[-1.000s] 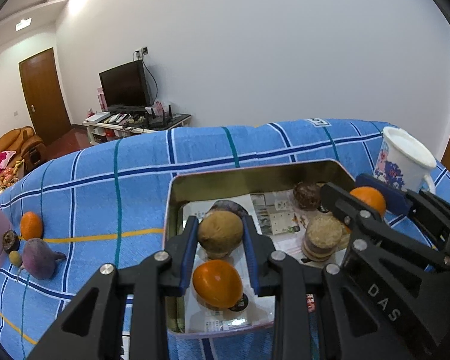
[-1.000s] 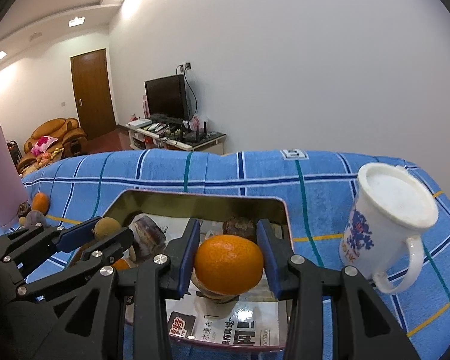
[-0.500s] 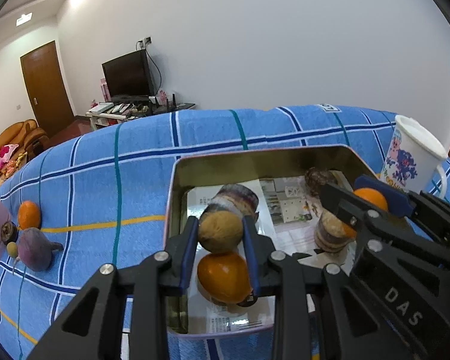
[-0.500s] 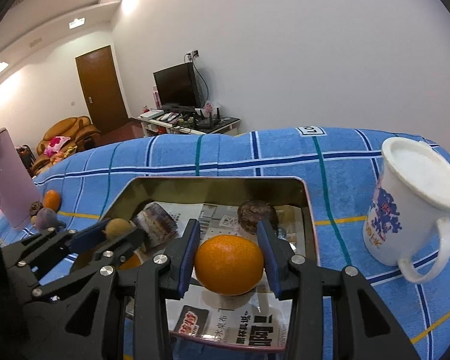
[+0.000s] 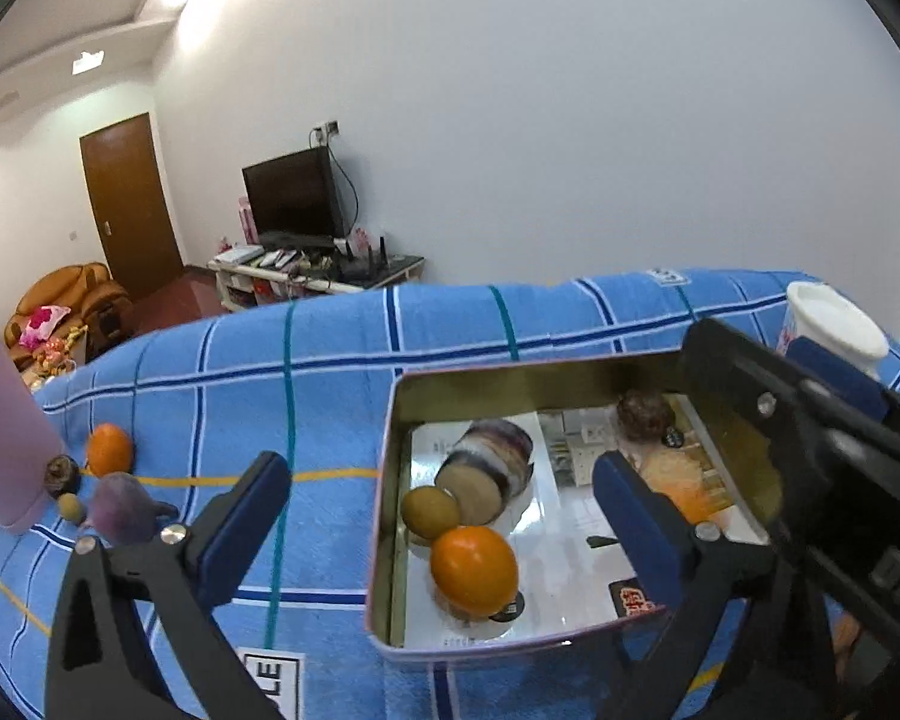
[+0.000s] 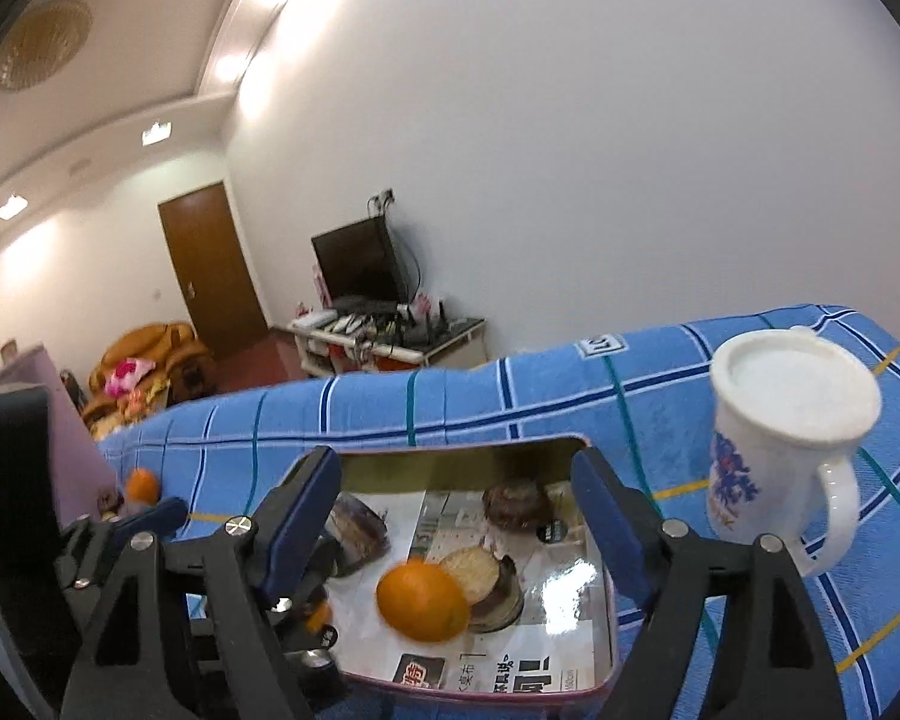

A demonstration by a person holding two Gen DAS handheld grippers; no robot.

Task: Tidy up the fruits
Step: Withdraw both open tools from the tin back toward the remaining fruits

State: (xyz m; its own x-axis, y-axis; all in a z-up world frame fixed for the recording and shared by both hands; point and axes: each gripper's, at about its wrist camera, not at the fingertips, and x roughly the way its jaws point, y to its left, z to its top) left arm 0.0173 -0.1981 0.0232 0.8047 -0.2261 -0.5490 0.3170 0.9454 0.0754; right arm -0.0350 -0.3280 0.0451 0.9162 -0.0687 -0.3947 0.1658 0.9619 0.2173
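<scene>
A metal tin (image 5: 510,381) lined with newspaper sits on the blue checked cloth. In it lie a brown kiwi (image 5: 429,511), an orange (image 5: 474,569), a striped purple fruit (image 5: 489,468) and a dark round fruit (image 5: 645,414). My left gripper (image 5: 444,516) is open and empty above the tin's left side. My right gripper (image 6: 459,504) is open over the tin (image 6: 468,456), with an orange (image 6: 423,600) loose below it beside a cut round fruit (image 6: 480,570). Another orange (image 5: 109,449) and a purple fruit (image 5: 123,507) lie on the cloth at left.
A white mug with blue print (image 6: 780,438) stands right of the tin. A pink container (image 5: 0,420) stands at the far left with small fruits at its foot. The cloth's far edge drops toward a TV stand (image 5: 318,276).
Both grippers have opened wide and lifted back. The left let go of the kiwi and the right let go of the orange; both fruits now rest in the tin.
</scene>
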